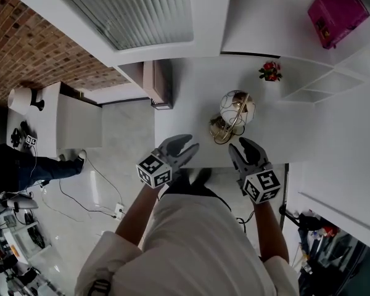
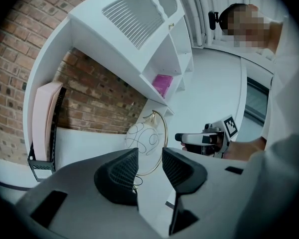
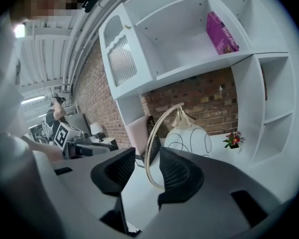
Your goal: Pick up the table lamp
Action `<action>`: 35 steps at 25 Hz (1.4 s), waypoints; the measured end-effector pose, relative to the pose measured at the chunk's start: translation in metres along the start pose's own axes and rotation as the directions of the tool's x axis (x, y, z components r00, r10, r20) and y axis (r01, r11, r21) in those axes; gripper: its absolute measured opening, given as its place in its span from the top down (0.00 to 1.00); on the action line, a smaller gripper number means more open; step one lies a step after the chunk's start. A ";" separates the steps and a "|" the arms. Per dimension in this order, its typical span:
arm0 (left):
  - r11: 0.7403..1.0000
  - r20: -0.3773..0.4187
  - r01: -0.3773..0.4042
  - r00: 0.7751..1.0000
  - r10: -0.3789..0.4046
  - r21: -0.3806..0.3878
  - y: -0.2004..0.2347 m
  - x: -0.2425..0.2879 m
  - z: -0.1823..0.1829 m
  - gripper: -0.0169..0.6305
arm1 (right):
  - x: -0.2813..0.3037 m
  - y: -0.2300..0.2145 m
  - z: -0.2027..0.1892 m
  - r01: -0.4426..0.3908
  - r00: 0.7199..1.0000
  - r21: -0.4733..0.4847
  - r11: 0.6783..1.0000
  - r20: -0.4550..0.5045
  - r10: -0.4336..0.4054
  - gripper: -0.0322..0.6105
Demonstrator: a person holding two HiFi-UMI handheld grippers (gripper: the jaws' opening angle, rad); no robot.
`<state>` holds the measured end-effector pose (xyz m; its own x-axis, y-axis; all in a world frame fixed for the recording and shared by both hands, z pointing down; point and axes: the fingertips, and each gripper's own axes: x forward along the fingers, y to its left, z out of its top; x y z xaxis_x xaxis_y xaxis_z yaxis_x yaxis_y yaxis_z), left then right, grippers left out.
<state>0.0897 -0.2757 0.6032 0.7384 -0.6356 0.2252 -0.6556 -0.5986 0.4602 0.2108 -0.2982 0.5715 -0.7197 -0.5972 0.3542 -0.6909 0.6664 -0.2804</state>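
Observation:
The table lamp (image 1: 233, 117), a white globe hung from a gold arc on a round gold base, stands on the white desk (image 1: 191, 91) near its front edge. My left gripper (image 1: 186, 147) hovers at the desk edge to the lamp's left, open and empty. My right gripper (image 1: 245, 149) sits just in front of the lamp and a little to its right, open too. In the left gripper view the lamp (image 2: 143, 137) shows beyond the parted jaws of the left gripper (image 2: 150, 159). In the right gripper view the gold arc of the lamp (image 3: 185, 137) rises just past the right gripper (image 3: 146, 162).
A small pot of red flowers (image 1: 271, 71) stands behind the lamp. White shelving at the right holds a pink box (image 1: 336, 11). A louvred cabinet door (image 1: 129, 8) hangs over the desk. A pink panel in a black rack (image 2: 45, 123) leans at the desk's left end.

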 end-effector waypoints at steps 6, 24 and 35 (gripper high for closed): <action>0.999 -0.054 0.046 0.997 -0.046 -0.002 0.021 0.009 -0.014 0.72 | 0.024 0.004 -0.002 -0.004 1.000 0.014 1.000 -0.020 0.004 0.67; 0.984 -0.198 0.164 0.964 -0.175 -0.070 0.056 0.048 -0.087 0.72 | 0.086 0.001 0.011 -0.085 0.996 0.190 0.978 0.017 0.084 0.67; 0.976 -0.236 0.177 0.950 -0.203 -0.125 0.071 0.064 -0.116 0.72 | 0.103 0.002 0.028 -0.146 0.989 0.271 0.951 0.053 0.137 0.74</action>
<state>0.1085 -0.3026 0.7501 0.8720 -0.3672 0.3236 -0.4893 -0.6364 0.5963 0.1331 -0.3706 0.5822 -0.8102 -0.5230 0.2647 -0.5705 0.6001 -0.5606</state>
